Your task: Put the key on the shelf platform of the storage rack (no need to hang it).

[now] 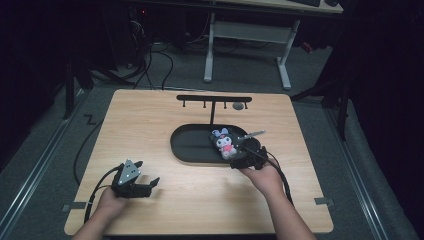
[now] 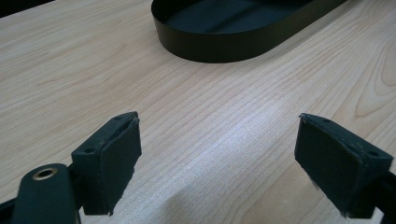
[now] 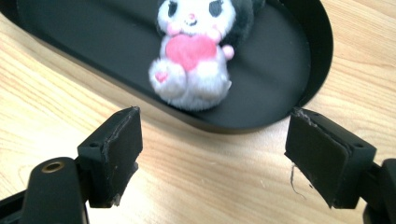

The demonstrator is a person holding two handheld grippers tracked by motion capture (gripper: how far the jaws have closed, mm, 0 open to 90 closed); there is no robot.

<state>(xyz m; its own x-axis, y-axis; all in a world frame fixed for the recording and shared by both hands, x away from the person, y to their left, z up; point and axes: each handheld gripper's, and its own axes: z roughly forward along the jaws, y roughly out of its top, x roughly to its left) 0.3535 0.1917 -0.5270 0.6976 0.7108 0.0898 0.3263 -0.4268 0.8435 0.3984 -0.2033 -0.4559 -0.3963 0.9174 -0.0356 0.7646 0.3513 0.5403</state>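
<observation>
The plush toy (image 1: pixel 224 142) lies on its back inside the black oval tray (image 1: pixel 192 157), toward the tray's right end and close to the rim that faces the person's edge of the tabletop (image 1: pixel 150 125). In the right gripper view it shows a white face, dark ears, a pink heart held against its belly and pale stubby feet; a short metal chain or clip seems to trail from its head over the far rim toward the right edge of the tabletop, though that part is too small to read well.

The right gripper (image 3: pixel 212 158) stands just outside the tray's near rim with its jaws spread wide and nothing between them; the toy is a little beyond the pads, not touched. The left gripper (image 2: pixel 217 161) rests near the front left corner of the tabletop, jaws likewise wide apart and empty, over bare wood, well apart from the tray.

By its look the toy should be very light and soft, with a fuzzy surface that gives good friction, so slipping is unlikely and there is nothing to break. It will squash under the pads, so the jaws probably need to close well in before the hold is firm. The round belly across the heart looks the best place to pinch, from the two sides; ears and limbs would likely flop and let it swing. The low tray wall may get in the way of the near jaw
</observation>
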